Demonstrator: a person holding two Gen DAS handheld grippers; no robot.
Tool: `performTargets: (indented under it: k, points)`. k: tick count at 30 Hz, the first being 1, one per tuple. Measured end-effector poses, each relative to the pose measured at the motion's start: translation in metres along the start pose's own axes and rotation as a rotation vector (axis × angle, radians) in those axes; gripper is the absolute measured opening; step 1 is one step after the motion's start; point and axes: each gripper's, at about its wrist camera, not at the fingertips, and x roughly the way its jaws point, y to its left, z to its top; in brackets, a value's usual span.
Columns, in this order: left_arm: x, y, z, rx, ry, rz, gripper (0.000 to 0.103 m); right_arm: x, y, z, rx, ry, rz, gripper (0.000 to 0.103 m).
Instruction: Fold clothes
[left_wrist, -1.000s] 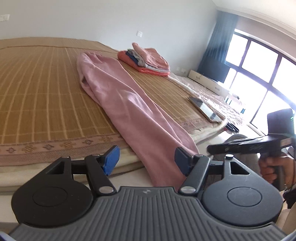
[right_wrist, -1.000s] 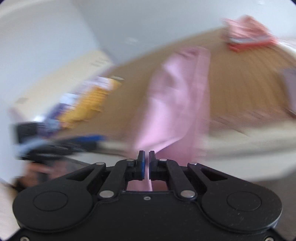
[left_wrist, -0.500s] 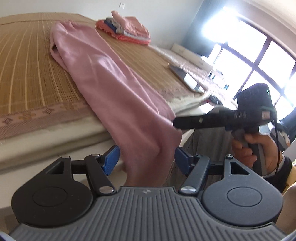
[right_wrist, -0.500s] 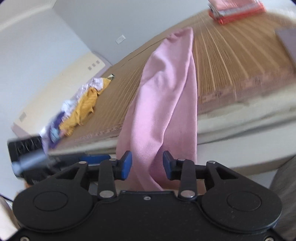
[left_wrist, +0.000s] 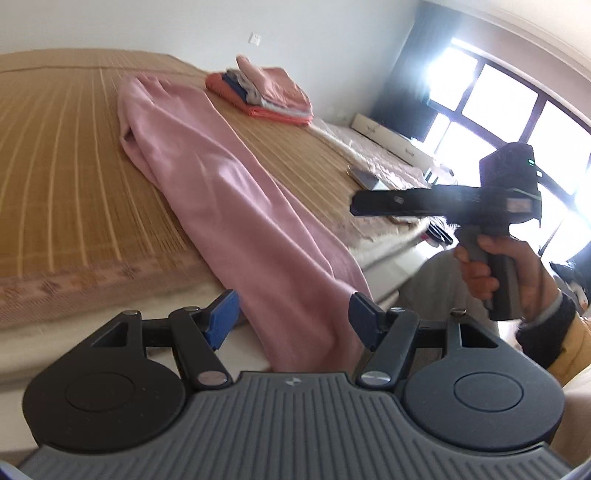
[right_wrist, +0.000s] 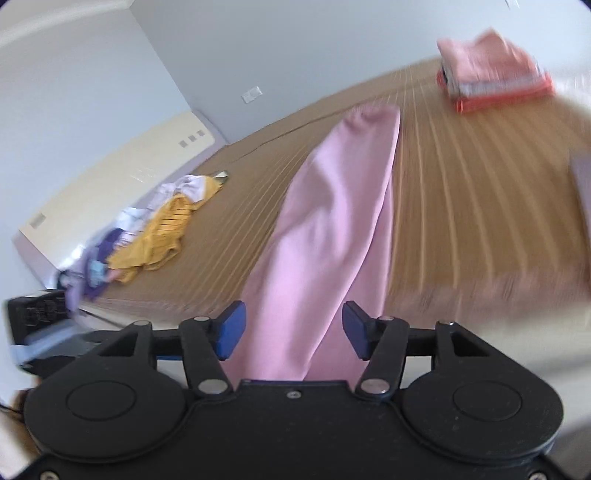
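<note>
Across the woven mat that covers the bed, a long pink garment lies lengthwise, its far end well up the mat and its near end hanging over the front edge of the bed. Left gripper: jaws stand wide apart, with the hanging end of the pink garment seen between the blue pads; the pads do not press on the cloth, and nothing is held. Right gripper: jaws are opening, the same hanging end of the garment showing between its blue pads without being clamped. From the left wrist view the right gripper appears side-on at the right, above the bed's front corner, with a hand wrapped around its grey handle and a dark sleeve at the wrist. A folded stack of clothes, salmon at the bottom and pink on top, sits near the far edge of the mat, just beyond the far end of the pink garment. A loose heap of unfolded clothes, yellow, white and purple, lies at the left edge of the bed. A flat device, possibly a phone, rests near the right edge of the mat. A window with a dark curtain fills the right background; the right wrist view is motion-blurred.
</note>
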Motion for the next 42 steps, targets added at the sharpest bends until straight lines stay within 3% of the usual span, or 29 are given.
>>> performTargets:
  k: [2,6,9,11,16,18,22,24,26,31,34,38,40,42]
  points:
    - [-0.005,0.001,0.003,0.011,-0.007,0.013,0.071,0.014,0.001,0.015,-0.053,-0.005,-0.049,0.077]
    - [-0.015,0.006,0.005,0.016,-0.016,0.044,0.071,0.056,0.0,0.036,-0.149,0.035,-0.185,0.078]
    - [-0.023,0.008,0.007,0.035,-0.038,0.08,0.071,0.079,-0.006,0.043,-0.137,0.071,-0.215,0.078]
    - [-0.023,0.008,0.011,0.052,-0.035,0.098,0.071,0.085,-0.012,0.038,-0.105,0.101,-0.205,0.078]
    - [-0.016,0.004,0.019,0.078,-0.048,0.089,0.078,0.062,-0.018,0.011,-0.071,0.066,-0.19,0.08]
    - [-0.012,0.002,0.021,0.089,-0.056,0.092,0.078,0.052,-0.021,0.005,-0.017,0.062,-0.141,0.08]
    - [-0.021,0.005,0.024,0.09,-0.076,0.153,0.078,0.051,-0.015,-0.003,0.048,0.095,0.005,0.065]
    - [-0.033,0.009,0.024,0.087,-0.093,0.204,0.078,0.061,-0.006,-0.005,0.045,0.103,0.028,0.051]
    - [-0.049,0.015,0.025,0.08,-0.117,0.258,0.078,0.077,-0.001,-0.004,0.06,0.123,0.083,0.021]
    - [-0.093,0.033,0.028,0.031,-0.183,0.399,0.078,0.131,0.019,-0.004,0.134,0.208,0.288,0.017]
    - [-0.106,0.04,0.029,0.003,-0.202,0.452,0.079,0.166,0.046,0.001,0.116,0.258,0.387,0.022]
    - [-0.106,0.036,0.027,0.033,-0.175,0.478,0.079,0.183,0.065,0.02,0.119,0.313,0.503,0.046]
    - [-0.094,0.032,0.027,0.062,-0.143,0.47,0.079,0.171,0.06,0.039,0.082,0.282,0.489,0.059]
    - [-0.076,0.03,0.029,0.074,-0.117,0.439,0.079,0.154,0.044,0.064,0.044,0.222,0.394,0.068]
